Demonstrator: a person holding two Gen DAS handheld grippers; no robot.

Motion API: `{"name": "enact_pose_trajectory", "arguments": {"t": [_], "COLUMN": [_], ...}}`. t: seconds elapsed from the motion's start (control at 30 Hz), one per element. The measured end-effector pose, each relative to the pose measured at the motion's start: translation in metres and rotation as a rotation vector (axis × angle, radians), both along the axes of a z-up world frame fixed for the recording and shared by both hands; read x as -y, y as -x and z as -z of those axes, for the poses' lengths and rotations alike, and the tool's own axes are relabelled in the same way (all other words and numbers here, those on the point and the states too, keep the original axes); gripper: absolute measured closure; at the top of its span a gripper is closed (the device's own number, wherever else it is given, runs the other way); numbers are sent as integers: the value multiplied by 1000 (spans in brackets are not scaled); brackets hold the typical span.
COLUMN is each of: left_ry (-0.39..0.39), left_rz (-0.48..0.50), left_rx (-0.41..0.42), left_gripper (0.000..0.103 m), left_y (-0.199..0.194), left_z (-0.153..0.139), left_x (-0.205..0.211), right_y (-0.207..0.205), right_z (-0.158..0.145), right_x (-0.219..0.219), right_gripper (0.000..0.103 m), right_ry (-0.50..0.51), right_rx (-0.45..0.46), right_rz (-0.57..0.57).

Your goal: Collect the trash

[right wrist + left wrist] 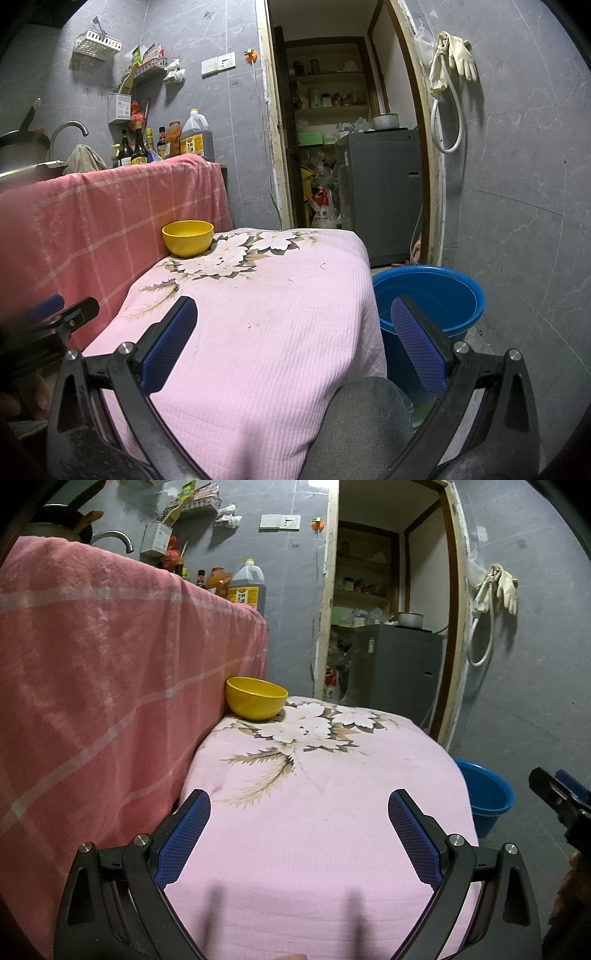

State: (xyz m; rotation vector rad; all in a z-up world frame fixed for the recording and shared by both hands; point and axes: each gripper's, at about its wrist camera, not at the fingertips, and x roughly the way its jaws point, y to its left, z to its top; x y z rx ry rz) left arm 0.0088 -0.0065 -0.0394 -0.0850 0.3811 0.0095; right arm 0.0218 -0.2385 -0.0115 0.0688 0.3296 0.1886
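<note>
Grey tiled walls surround a pink floral cloth (258, 325) covering the surface, with a yellow bowl (187, 238) at its far corner and a blue bucket (443, 295) on the floor beside it. Both the left gripper (299, 808) and right gripper (293, 314) hover spread apart, holding nothing. No obvious trash shows, only tiny specks; pinching those could snag the cloth and tip the bowl.

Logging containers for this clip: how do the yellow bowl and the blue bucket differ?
The yellow bowl is the smaller one and sits up on the pink flowered cloth, against the red checked cloth; the blue bucket is the larger one and stands lower, on the floor beside the covered table. The bowl has rounded sides, the bucket straighter walls. Both are upright and open-topped, and neither gripper touches them.
</note>
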Motion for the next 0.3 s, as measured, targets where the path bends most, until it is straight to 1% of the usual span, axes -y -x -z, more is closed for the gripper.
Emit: {"name": "enact_pose_trajectory", "arguments": {"t": [0.3], "left_ry": [7], "left_rz": [-11], "left_rx": [-13], "left_gripper": [9], "left_y": [0], "left_z": [1], "left_x": [-2], "right_y": [-1], "right_z": [3], "right_x": [0], "right_gripper": [0], "right_ry": [-1], "right_rx": [-6], "right_rz": [2]}}
